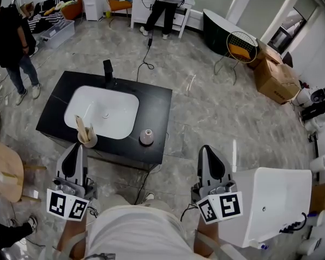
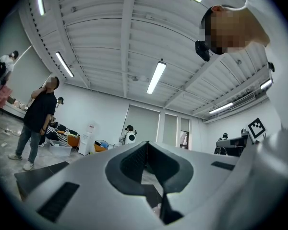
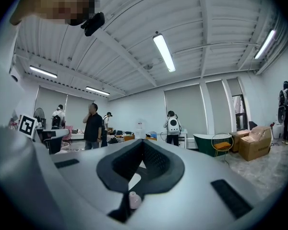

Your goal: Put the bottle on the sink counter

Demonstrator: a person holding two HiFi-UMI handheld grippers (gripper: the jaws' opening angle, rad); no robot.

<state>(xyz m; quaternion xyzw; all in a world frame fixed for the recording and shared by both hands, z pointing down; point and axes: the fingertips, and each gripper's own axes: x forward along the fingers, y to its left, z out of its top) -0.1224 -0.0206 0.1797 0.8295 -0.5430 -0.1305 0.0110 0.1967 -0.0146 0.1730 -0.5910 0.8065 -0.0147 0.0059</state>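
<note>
Found bottle (image 1: 146,137) upright on counter (image 1: 157,107), at front edge, just right of basin (image 1: 116,104). Noted left gripper (image 1: 77,148) and right gripper (image 1: 205,149) fully closed, empty, apart from counter.

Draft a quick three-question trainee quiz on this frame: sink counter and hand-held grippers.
1. True or false: the pink bottle stands on the black counter, right of the white basin.
2. Pick one: the left hand-held gripper is A) open, B) shut and empty, C) shut on the bottle.
3. What stands at the far edge of the basin?
Key: 1 true; 2 B; 3 the black faucet.
</note>
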